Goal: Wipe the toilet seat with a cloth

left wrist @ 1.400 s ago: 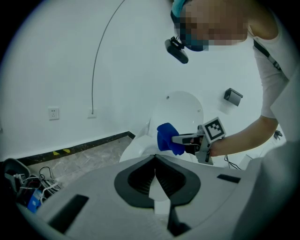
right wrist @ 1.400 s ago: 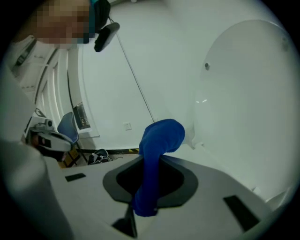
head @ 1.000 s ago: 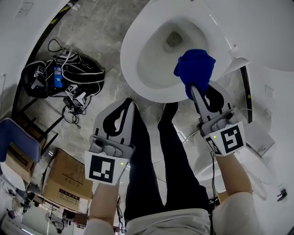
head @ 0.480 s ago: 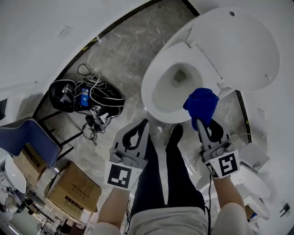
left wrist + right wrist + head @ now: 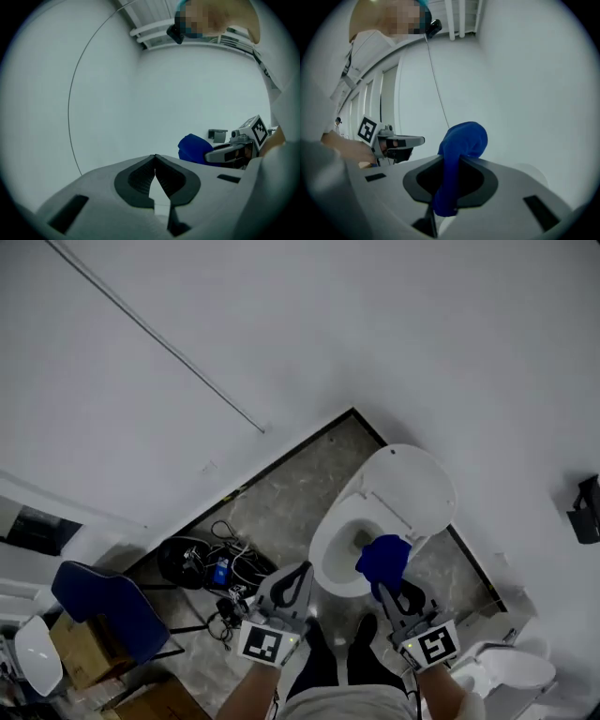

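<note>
**Toilet corner set up inside a workroom or test space, not a home bathroom.** A white toilet with its lid raised stands on a grey stone-patterned floor between bare white walls. To the left lie tangled cables, a blue chair and cardboard boxes.

Flat, cool light without glare; gripper views bend and blacken at edges, cloth fairly sharp.
</note>
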`<action>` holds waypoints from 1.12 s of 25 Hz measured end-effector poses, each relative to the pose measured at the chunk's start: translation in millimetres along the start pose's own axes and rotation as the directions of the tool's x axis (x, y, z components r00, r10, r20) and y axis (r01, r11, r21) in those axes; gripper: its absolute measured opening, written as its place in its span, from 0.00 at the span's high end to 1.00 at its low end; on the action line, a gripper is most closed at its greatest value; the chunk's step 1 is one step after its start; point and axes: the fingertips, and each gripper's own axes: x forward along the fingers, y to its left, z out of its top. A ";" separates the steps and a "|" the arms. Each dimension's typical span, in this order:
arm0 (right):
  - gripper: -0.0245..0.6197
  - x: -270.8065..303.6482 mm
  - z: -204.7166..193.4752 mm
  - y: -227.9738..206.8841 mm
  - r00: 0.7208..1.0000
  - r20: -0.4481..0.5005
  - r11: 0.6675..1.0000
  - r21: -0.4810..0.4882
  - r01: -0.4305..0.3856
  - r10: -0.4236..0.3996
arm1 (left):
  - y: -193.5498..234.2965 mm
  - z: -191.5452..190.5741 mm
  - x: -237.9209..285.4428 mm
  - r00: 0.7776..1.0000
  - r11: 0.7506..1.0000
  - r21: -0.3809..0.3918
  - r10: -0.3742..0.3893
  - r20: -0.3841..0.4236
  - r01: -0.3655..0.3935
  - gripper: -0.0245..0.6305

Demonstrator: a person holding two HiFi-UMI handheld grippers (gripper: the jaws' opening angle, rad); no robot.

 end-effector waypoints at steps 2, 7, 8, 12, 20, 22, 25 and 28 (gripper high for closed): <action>0.88 -20.4 38.4 17.2 0.999 0.036 1.000 0.019 -0.024 0.024 | -12.7 37.5 -17.3 0.999 0.999 0.034 -0.017 0.050 0.015 0.95; 0.88 -66.3 93.4 58.5 0.997 0.055 0.996 0.078 -0.050 0.046 | -47.7 84.1 -74.9 0.997 0.997 0.044 -0.059 0.058 0.057 0.95; 0.88 -72.9 102.1 61.6 0.997 0.069 0.995 0.089 -0.047 0.041 | -51.2 89.2 -84.1 0.997 0.998 0.041 -0.059 0.059 0.056 0.95; 0.88 -100.6 127.0 71.6 0.993 0.115 0.991 0.130 -0.024 0.009 | -60.5 107.2 -116.6 0.996 0.999 0.032 -0.046 0.076 0.043 0.95; 0.88 -117.2 154.5 124.8 0.986 0.165 0.996 0.076 -0.052 0.038 | -58.0 152.2 -163.0 0.983 0.997 0.059 -0.057 0.175 0.047 0.95; 0.88 -119.2 160.3 134.0 0.983 0.179 0.997 0.065 -0.047 0.035 | -58.4 158.2 -170.8 0.980 0.997 0.052 -0.060 0.190 0.051 0.95; 0.88 -120.1 165.3 143.9 0.982 0.184 0.998 0.044 -0.042 0.033 | -60.4 162.2 -179.8 0.977 0.997 0.051 -0.072 0.200 0.063 0.95; 0.88 -119.5 165.5 150.3 0.983 0.181 0.999 0.020 -0.034 0.030 | -61.0 162.3 -184.1 0.975 0.996 0.051 -0.082 0.207 0.073 0.95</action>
